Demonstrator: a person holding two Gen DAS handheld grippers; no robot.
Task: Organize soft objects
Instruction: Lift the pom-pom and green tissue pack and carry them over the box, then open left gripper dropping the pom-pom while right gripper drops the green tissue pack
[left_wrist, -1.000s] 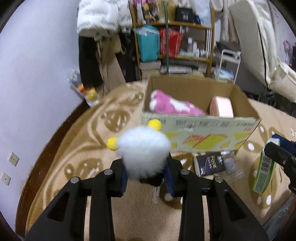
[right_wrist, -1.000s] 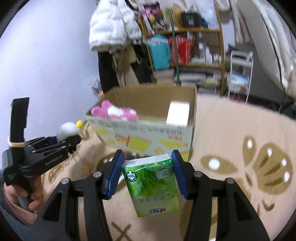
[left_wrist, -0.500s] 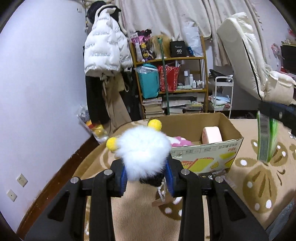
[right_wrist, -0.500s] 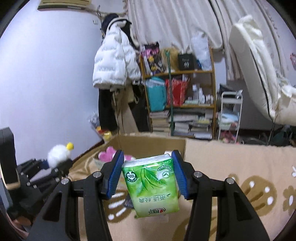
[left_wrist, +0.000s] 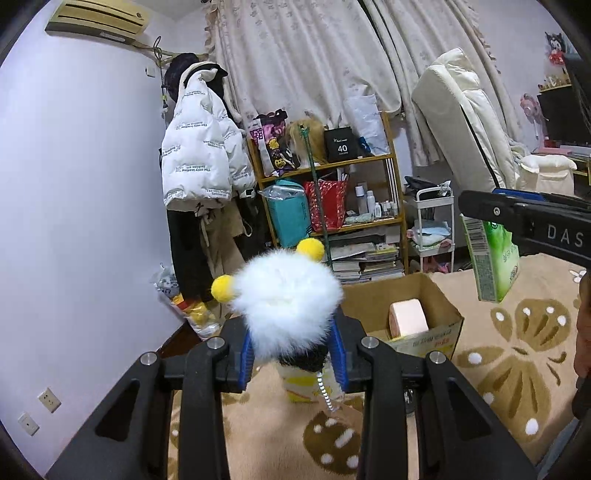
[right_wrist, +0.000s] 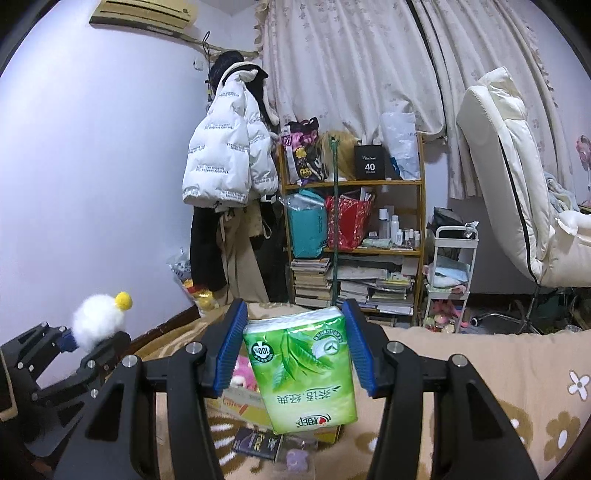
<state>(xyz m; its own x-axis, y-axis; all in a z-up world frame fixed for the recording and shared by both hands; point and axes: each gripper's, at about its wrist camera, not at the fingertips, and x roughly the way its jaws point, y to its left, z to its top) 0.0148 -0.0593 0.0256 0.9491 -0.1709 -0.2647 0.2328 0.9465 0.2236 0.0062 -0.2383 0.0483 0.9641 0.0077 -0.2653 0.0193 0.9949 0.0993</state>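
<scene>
My left gripper (left_wrist: 293, 356) is shut on a fluffy white plush toy (left_wrist: 288, 299) with yellow pom-poms, held high above the carpet. My right gripper (right_wrist: 297, 350) is shut on a green tissue pack (right_wrist: 304, 369); the pack also shows in the left wrist view (left_wrist: 493, 258). The open cardboard box (left_wrist: 424, 295) stands on the carpet below and ahead, with a pink roll (left_wrist: 408, 317) inside. A pink plush (right_wrist: 243, 371) in the box shows under the right gripper. The left gripper with the white toy (right_wrist: 98, 321) is at the left of the right wrist view.
A beige patterned carpet (left_wrist: 517, 362) covers the floor. A dark packet (right_wrist: 258, 443) lies by the box. A wooden shelf (left_wrist: 332, 206) full of books and bags, hanging coats (left_wrist: 199, 173), a white cart (right_wrist: 450, 273) and a white recliner (right_wrist: 517, 192) stand behind.
Both grippers have risen and tilted up with their loads. The box has dropped lower in both views, and more of the wall and curtains shows.
</scene>
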